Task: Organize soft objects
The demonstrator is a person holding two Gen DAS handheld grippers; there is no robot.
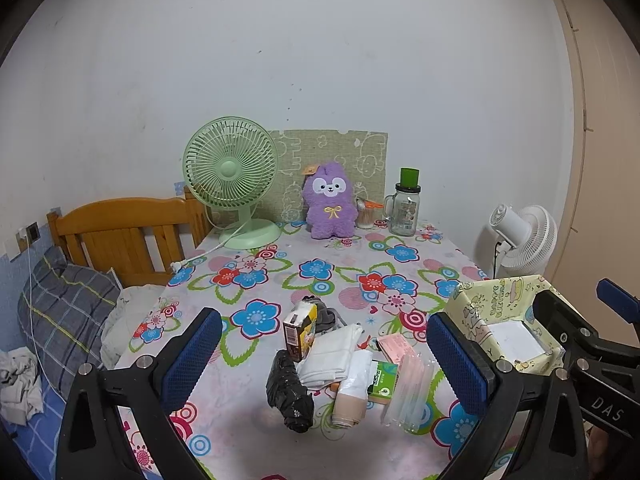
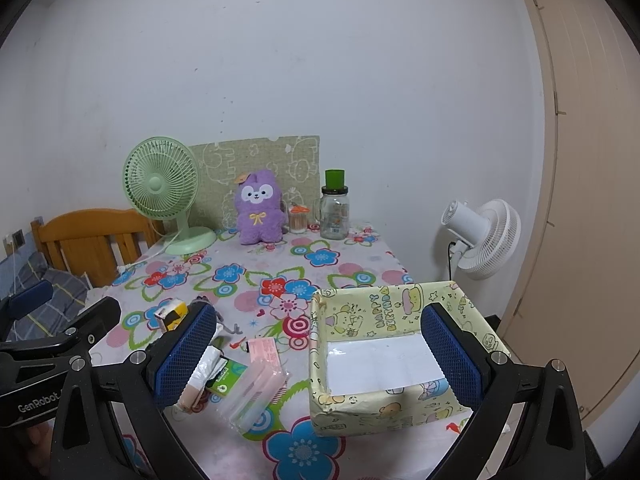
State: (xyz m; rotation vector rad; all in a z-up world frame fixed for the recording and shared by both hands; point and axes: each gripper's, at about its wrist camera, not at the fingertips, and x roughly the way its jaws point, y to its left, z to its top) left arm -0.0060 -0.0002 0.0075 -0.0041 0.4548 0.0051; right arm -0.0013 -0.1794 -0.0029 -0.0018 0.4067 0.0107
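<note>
Left gripper [image 1: 324, 364] wide open, empty, above the pile of soft items [image 1: 340, 364] on the table [image 1: 256, 276]. Right gripper [image 2: 320, 356] wide open, empty, over the paper box [image 2: 360, 404] just right of the pile.

Both wrist cameras hover low over the near table [image 1: 248, 420] edge facing twelve o'clock, sharing the box [image 2: 360, 404] and plush [image 1: 330, 201].

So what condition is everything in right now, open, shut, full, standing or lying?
Left gripper: open, holding nothing.
Right gripper: open, holding nothing.
Gift-wrapped box: open-topped, white sheet inside.
Glass jar: upright, lid on, looks empty.
Purple plush: sitting upright.
Green fan: blades look still.
Black bag bundle: lying down.
</note>
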